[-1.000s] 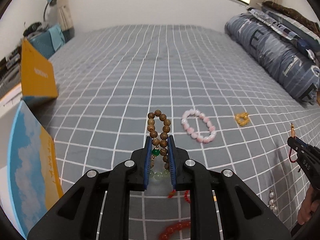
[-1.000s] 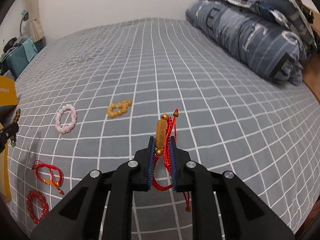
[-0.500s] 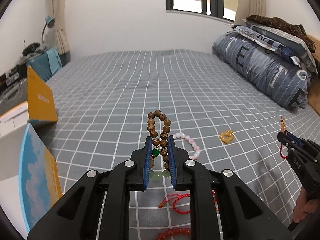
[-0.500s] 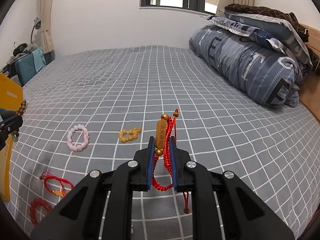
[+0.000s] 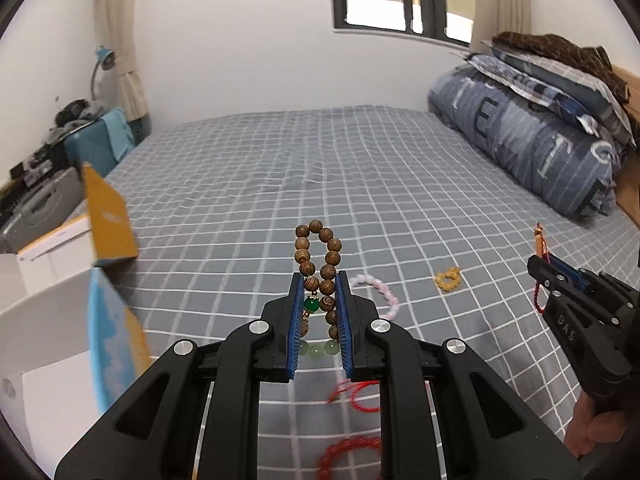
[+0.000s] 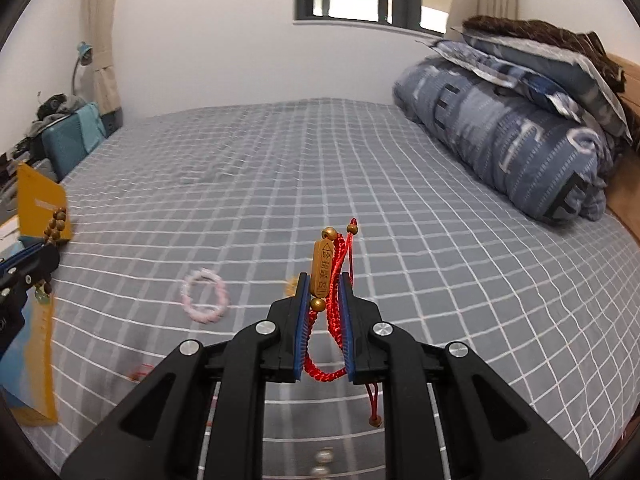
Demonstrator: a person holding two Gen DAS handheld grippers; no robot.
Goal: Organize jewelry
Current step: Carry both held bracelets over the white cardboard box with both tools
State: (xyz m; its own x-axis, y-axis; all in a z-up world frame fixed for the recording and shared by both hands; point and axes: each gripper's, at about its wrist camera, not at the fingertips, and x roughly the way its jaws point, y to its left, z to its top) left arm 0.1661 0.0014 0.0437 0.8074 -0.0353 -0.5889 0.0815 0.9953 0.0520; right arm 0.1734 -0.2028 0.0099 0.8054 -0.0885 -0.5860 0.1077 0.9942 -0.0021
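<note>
My left gripper (image 5: 319, 280) is shut on a brown wooden bead bracelet (image 5: 318, 248) with a green bead, held above the bed. My right gripper (image 6: 325, 280) is shut on a red cord bracelet (image 6: 334, 280) with a gold tag, also held above the bed. It shows at the right of the left wrist view (image 5: 560, 272). On the grey checked bedsheet (image 5: 320, 168) lie a pink bead bracelet (image 5: 380, 292), a small amber bead piece (image 5: 449, 279), a red cord bracelet (image 5: 360, 396) and a red bead bracelet (image 5: 348, 450).
An open white box with a yellow and blue lid (image 5: 108, 320) stands at the left by the bed edge. A folded blue quilt (image 5: 532, 152) lies at the right. A teal suitcase (image 5: 100, 144) and clutter stand at the far left. White pearls (image 6: 322, 462) lie near the front edge.
Both grippers have risen and tilted up with their bracelets held; the window and wall have come into view. The bracelets on the bed now sit lower in both views.
</note>
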